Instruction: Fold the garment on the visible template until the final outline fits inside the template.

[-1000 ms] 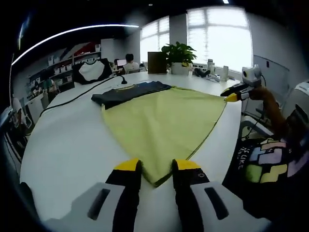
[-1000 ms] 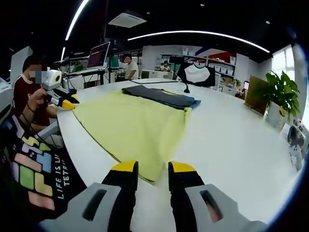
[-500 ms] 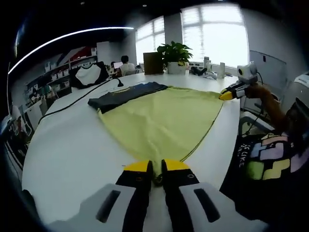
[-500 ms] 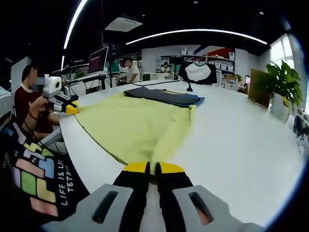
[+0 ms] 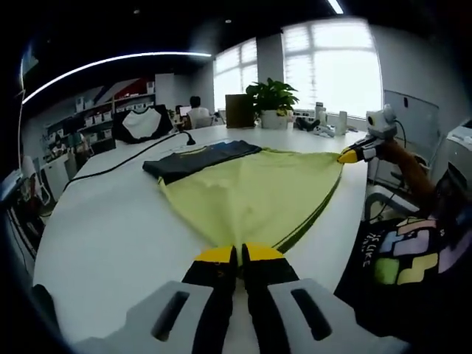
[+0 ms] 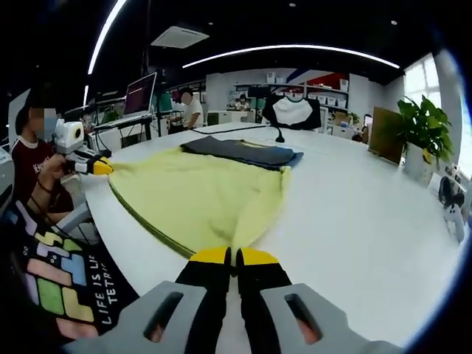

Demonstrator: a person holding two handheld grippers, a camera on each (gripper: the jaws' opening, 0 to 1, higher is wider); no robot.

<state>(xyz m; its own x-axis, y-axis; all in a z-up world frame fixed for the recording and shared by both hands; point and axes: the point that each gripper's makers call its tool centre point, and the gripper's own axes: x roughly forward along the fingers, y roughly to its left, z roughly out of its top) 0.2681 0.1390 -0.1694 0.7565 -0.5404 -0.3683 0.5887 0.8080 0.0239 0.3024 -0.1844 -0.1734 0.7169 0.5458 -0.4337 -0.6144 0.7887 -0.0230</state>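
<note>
A yellow-green garment (image 5: 251, 192) (image 6: 199, 199) lies spread on the white table (image 5: 103, 221) (image 6: 354, 214). Its far edge meets a dark grey-blue cloth (image 5: 199, 156) (image 6: 240, 151). My left gripper (image 5: 240, 254) is shut on one near corner of the garment. My right gripper (image 6: 234, 257) is shut on the other near corner. The edge between the two corners hangs slightly above the table. In the left gripper view the right gripper (image 5: 346, 156) shows at the right, and in the right gripper view the left gripper (image 6: 99, 168) shows at the left.
A potted plant (image 5: 271, 92) (image 6: 422, 129) stands at the table's far side. A black cable (image 5: 110, 151) runs across the table. A black-and-white shirt (image 5: 141, 122) (image 6: 293, 110) hangs on a stand behind. The person's patterned shirt (image 5: 405, 251) (image 6: 59, 280) is at the table edge.
Both grippers went from open around the garment's near corners to shut on them. The garment's near edge has since risen a little off the table.
</note>
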